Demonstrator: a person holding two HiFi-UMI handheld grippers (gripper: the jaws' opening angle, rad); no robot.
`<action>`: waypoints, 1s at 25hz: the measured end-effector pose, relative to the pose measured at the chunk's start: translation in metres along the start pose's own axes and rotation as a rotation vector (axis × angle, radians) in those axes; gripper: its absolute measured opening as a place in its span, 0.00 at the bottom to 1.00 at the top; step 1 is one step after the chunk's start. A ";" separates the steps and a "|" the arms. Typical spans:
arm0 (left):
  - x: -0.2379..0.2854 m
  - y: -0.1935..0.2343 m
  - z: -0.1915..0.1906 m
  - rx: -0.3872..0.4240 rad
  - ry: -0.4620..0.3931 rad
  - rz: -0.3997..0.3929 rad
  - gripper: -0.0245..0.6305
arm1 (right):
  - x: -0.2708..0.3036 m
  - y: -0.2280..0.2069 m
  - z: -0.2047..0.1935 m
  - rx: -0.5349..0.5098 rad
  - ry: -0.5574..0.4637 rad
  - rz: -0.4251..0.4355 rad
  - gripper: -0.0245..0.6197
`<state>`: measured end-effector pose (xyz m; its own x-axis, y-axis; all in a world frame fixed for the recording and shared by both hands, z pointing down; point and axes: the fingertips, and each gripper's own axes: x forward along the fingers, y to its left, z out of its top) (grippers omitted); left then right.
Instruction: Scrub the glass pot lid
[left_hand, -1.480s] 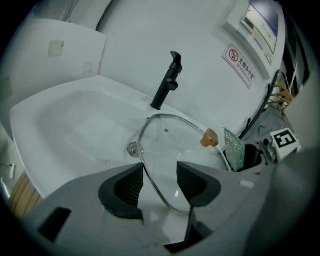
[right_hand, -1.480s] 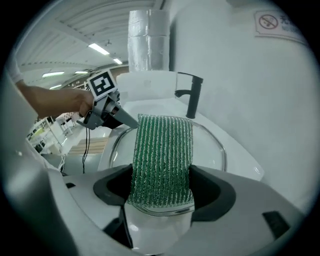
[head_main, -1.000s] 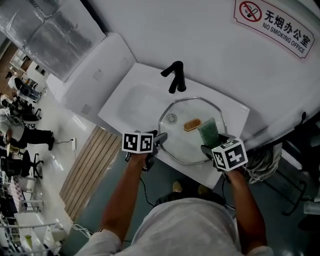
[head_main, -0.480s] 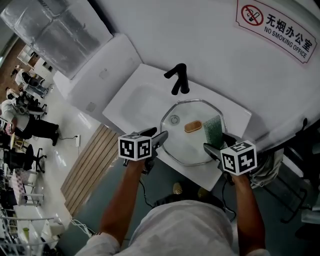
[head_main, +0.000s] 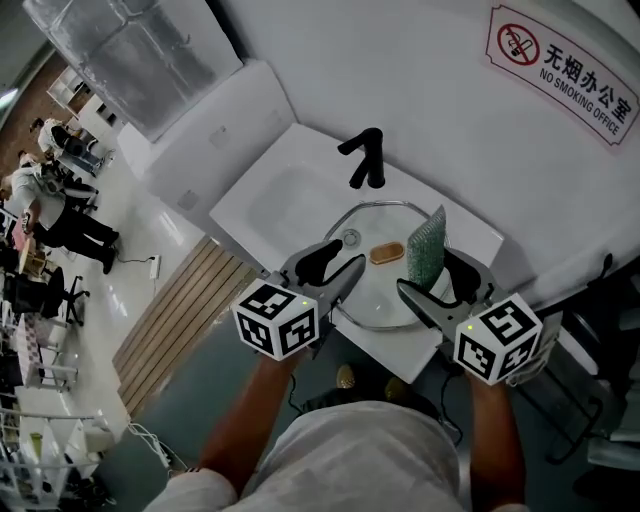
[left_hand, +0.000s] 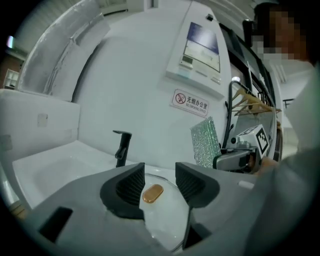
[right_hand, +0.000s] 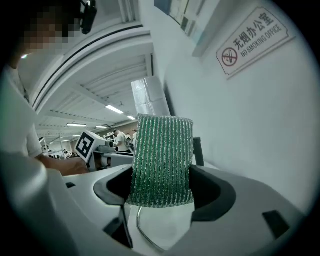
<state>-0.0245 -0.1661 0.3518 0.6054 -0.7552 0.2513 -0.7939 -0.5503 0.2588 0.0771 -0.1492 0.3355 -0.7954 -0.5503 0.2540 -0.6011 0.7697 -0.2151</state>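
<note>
The round glass pot lid (head_main: 375, 290) lies flat in the white sink (head_main: 275, 200), with its brown knob (head_main: 386, 254) facing up. My left gripper (head_main: 345, 258) hovers over the lid's left rim. Its jaws are closing with nothing between them, and the left gripper view shows the knob (left_hand: 152, 193) beyond the gap and the glass lid (left_hand: 162, 220) below. My right gripper (head_main: 428, 272) is shut on a green scrub pad (head_main: 425, 246). The pad (right_hand: 162, 160) stands upright, clear of the lid's metal rim (right_hand: 145, 232). My left gripper (left_hand: 160, 182) and right gripper (right_hand: 162, 190) face each other across the lid.
A black faucet (head_main: 366, 157) stands at the back of the sink, and the drain (head_main: 349, 238) shows through the glass. A white wall with a no-smoking sign (head_main: 565, 62) rises behind. The sink's front edge drops to grey floor, with wooden boards (head_main: 190, 305) at the left.
Both grippers have lifted away from the lid toward the head camera. The scrub pad has come up off the glass and now stands upright.
</note>
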 end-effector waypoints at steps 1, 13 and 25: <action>-0.002 -0.006 0.007 0.020 -0.026 0.002 0.33 | -0.003 0.004 0.007 -0.016 -0.025 0.010 0.58; -0.033 -0.059 0.056 0.210 -0.251 0.047 0.07 | -0.034 0.028 0.069 -0.174 -0.290 0.044 0.58; -0.042 -0.077 0.067 0.254 -0.304 0.062 0.06 | -0.031 0.041 0.072 -0.217 -0.303 0.059 0.58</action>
<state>0.0077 -0.1163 0.2585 0.5418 -0.8397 -0.0379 -0.8402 -0.5423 0.0031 0.0717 -0.1240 0.2505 -0.8342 -0.5492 -0.0506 -0.5495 0.8354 -0.0084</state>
